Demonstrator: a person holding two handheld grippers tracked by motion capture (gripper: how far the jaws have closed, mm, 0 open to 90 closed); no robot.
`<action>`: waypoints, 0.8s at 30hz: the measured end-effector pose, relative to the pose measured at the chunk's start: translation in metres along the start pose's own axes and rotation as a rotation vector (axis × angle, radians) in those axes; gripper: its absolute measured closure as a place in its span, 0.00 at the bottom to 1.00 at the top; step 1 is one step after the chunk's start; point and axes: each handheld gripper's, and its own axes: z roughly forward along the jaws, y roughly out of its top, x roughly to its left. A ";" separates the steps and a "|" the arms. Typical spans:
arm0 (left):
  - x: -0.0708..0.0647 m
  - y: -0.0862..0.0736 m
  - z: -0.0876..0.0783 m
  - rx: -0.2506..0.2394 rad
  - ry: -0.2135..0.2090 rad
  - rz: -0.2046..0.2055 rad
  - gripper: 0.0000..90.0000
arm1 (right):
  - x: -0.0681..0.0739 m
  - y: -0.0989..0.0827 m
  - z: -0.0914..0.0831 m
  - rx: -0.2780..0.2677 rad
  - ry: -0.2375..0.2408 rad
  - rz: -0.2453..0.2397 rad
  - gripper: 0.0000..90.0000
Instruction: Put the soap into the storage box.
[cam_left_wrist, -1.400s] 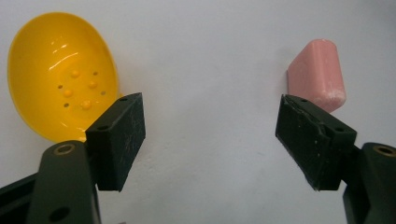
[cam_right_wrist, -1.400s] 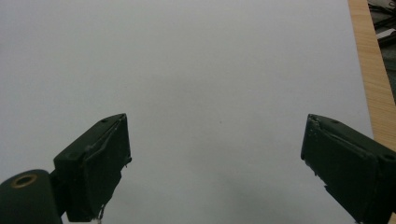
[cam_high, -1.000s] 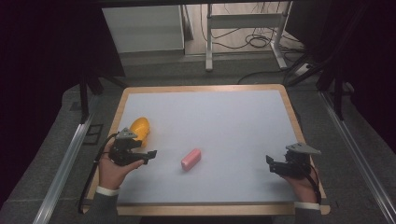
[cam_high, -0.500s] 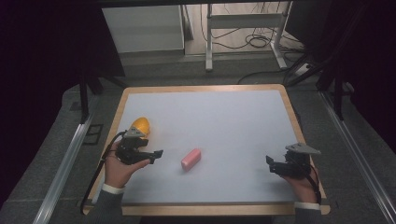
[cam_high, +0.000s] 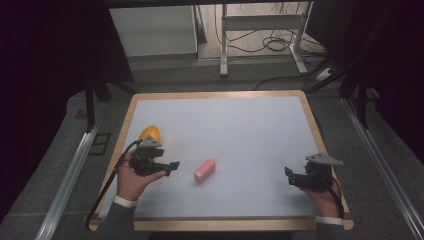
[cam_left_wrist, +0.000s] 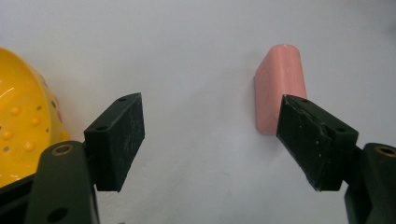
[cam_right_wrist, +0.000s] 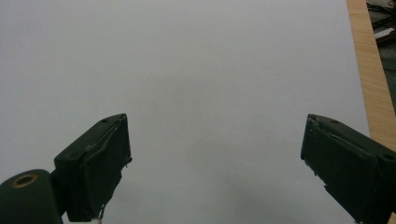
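The left hand-held gripper (cam_high: 169, 165) sits low over the table (cam_high: 240, 130), near the left edge. Its two black jaws are wide apart and hold nothing. It points toward the pink block (cam_high: 204, 170), which lies flat on the white top just to the side of it. In the left gripper view the pink block (cam_left_wrist: 279, 86) is a bit off to one side, with its near end just behind one jaw, so the block is not yet between the jaws. I think the person holds it this way to line up for a grab, and needs to slide it over a little first.

The right hand-held gripper (cam_high: 292, 176) waits well apart, near the right edge of the table. Its jaws are wide open too and hold nothing. It looks like it is just resting there, out of the way.

A yellow bowl with little holes (cam_high: 149, 133) sits just behind the left hand (cam_high: 134, 176). It is near, but not between the gripper and the block. Nothing blocks the way.
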 end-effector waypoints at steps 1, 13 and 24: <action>0.000 0.000 0.000 0.000 0.000 0.000 0.27 | 0.000 0.000 0.000 0.000 0.000 -0.001 0.09; -0.010 0.007 0.008 0.021 -0.015 0.030 0.27 | -0.001 0.000 0.000 0.001 -0.002 0.000 0.09; -0.020 0.014 0.015 0.035 -0.024 0.064 0.27 | -0.001 -0.001 0.001 0.007 -0.001 0.002 0.09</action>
